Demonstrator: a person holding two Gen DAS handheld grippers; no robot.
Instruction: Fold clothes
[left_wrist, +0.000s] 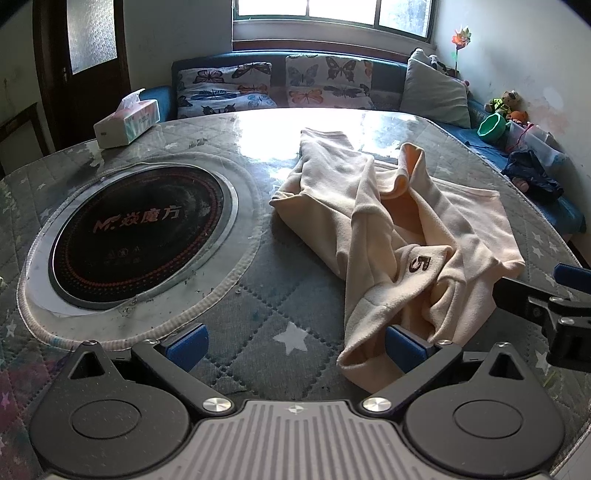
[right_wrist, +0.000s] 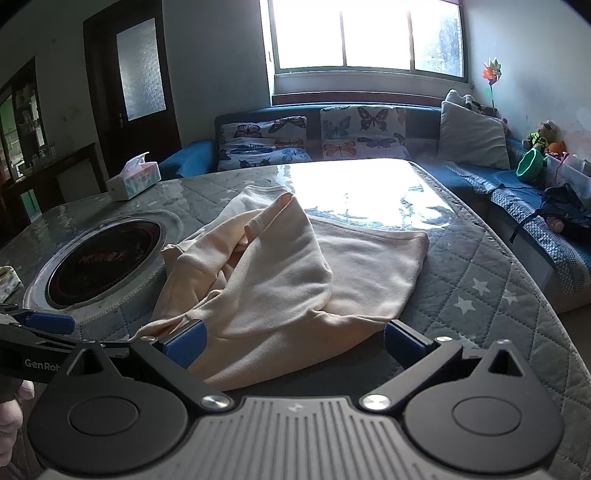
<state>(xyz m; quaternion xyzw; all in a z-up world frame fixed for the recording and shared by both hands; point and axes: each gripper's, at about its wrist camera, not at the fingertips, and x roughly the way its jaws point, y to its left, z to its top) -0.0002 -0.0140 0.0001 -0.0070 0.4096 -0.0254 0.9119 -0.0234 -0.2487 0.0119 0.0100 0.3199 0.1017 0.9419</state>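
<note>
A cream sweatshirt (left_wrist: 399, 236) with a dark "5" patch (left_wrist: 420, 264) lies crumpled on the quilted table cover, right of centre in the left wrist view. My left gripper (left_wrist: 295, 349) is open just above the cover, its right blue pad at the garment's near hem. In the right wrist view the same sweatshirt (right_wrist: 295, 280) fills the middle. My right gripper (right_wrist: 293, 341) is open with the garment's near edge lying between its blue pads. The right gripper shows at the right edge of the left view, and the left gripper at the left edge of the right view.
A round black induction cooktop (left_wrist: 136, 236) is set into the table on the left. A tissue box (left_wrist: 127, 122) stands at the far left corner. A blue sofa with butterfly cushions (left_wrist: 273, 83) runs behind the table, with toys and a green bowl (left_wrist: 493, 127) at right.
</note>
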